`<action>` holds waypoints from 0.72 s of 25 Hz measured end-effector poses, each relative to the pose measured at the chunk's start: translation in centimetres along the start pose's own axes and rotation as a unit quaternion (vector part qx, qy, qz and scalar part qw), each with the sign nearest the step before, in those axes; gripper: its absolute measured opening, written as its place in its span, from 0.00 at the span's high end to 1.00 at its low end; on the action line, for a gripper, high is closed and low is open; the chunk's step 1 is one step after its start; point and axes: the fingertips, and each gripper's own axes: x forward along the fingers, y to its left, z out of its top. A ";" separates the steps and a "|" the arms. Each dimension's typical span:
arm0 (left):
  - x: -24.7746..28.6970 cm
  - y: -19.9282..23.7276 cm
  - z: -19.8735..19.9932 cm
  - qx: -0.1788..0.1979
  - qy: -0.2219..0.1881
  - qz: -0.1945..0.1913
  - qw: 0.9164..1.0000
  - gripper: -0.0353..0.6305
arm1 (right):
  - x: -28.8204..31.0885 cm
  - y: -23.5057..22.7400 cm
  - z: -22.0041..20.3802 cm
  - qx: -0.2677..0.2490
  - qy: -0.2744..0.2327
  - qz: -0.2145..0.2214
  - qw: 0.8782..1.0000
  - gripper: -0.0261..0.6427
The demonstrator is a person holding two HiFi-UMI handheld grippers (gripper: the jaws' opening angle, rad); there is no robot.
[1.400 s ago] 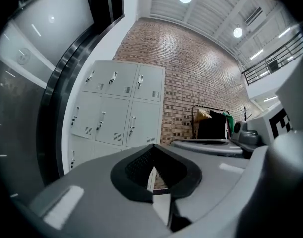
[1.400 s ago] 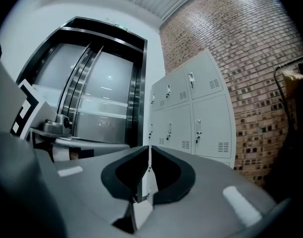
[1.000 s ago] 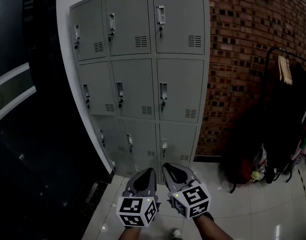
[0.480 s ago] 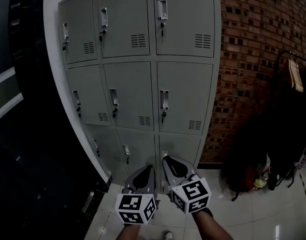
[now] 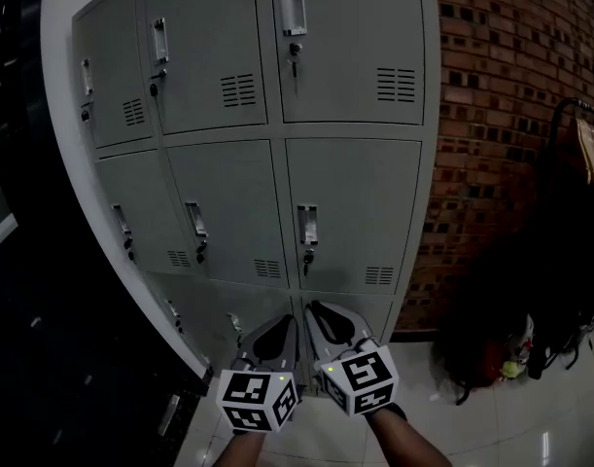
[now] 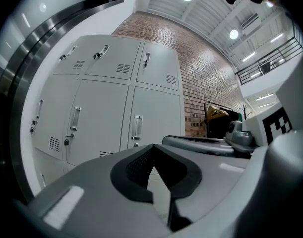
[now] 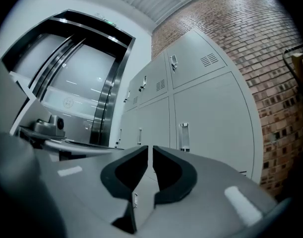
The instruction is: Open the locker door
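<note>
While the right claw is closed, the locker door stands ahead, untouched.

Lockers: top row cut off at frame top; bottom row partly behind left tool & right tool; dark heap at rt too dim to ID.

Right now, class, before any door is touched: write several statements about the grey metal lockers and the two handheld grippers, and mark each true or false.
1. Every door of the grey metal locker cabinet is shut. True.
2. The right gripper is clamped on a door. False: its jaws are together on nothing, apart from the cabinet.
3. A red brick wall stands to the cabinet's right. True.
4. The left gripper has its jaws wide apart. False: they are together and empty.
</note>
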 end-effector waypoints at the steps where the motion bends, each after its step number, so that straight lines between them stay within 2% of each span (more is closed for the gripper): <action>1: 0.6 0.4 0.3 0.003 -0.002 0.002 1.000 0.94 | 0.7 -0.6 0.0 0.001 -0.001 -0.001 1.000 0.96; 7: 3.1 1.9 0.5 0.002 -0.005 0.004 1.000 0.94 | 4.4 -2.9 0.0 0.002 0.001 -0.002 1.000 0.92; 11: 5.0 2.5 0.3 -0.005 -0.003 -0.009 1.000 0.94 | 6.9 -4.8 0.1 -0.002 0.002 -0.015 1.000 0.88; 18: 8.0 4.5 1.1 0.004 -0.006 -0.026 1.000 0.94 | 11.7 -7.6 0.7 -0.009 0.002 -0.030 0.999 0.83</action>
